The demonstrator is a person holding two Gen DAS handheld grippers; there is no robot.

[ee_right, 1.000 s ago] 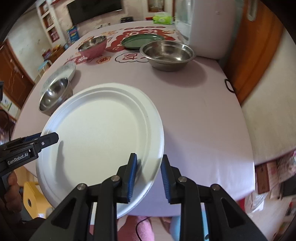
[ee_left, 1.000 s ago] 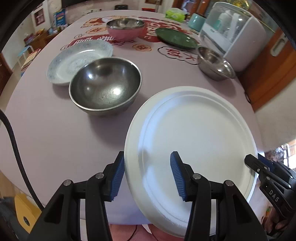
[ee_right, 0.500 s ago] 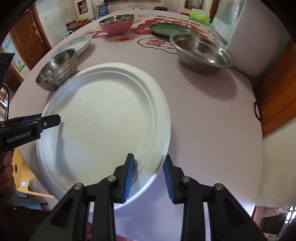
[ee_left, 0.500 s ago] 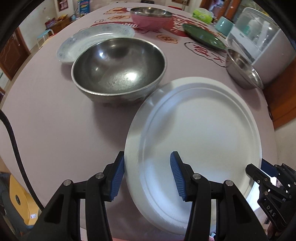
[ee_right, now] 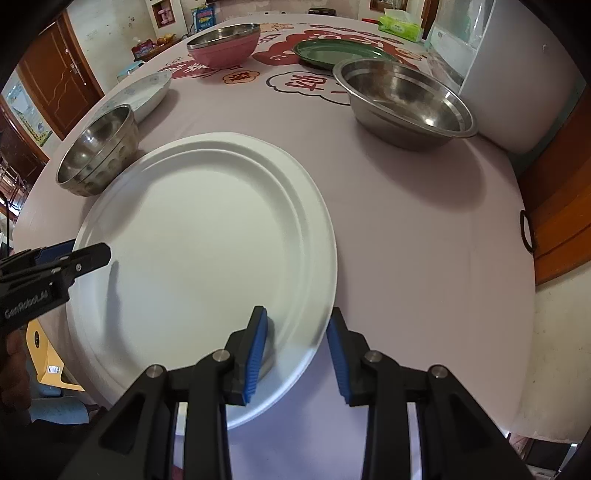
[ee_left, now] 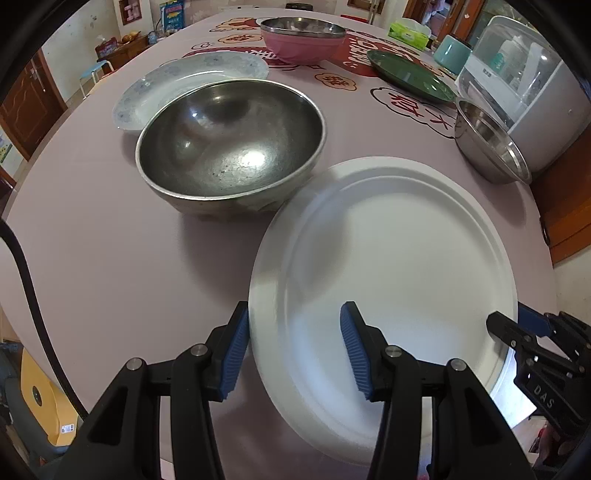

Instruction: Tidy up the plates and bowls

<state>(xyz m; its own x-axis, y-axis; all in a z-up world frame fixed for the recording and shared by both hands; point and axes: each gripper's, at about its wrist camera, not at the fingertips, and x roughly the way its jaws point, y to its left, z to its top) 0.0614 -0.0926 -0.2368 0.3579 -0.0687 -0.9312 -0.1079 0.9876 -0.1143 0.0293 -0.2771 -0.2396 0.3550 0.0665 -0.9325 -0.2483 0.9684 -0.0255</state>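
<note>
A large white plate (ee_left: 391, 266) lies at the near edge of the pale purple table; it also shows in the right wrist view (ee_right: 199, 243). My left gripper (ee_left: 293, 349) is open, its fingers astride the plate's left rim without clamping it. My right gripper (ee_right: 297, 350) is open, its fingers astride the plate's right rim. A deep steel bowl (ee_left: 229, 144) stands just behind the plate on the left. A wide steel bowl (ee_right: 402, 99) stands at the right. A patterned white plate (ee_left: 184, 85), a pink bowl (ee_left: 301, 40) and a green plate (ee_left: 410, 75) lie farther back.
A white appliance (ee_left: 524, 96) stands at the table's right edge, with a tissue pack (ee_left: 408, 29) and a teal cup (ee_left: 452, 53) behind. The table edge runs close under both grippers. A yellow stool (ee_left: 40, 402) sits below at the left.
Both grippers have moved forward and lower over the table with the white plate. The right gripper's jaws have widened from gripping the rim to open. The steel bowl looms nearer.
</note>
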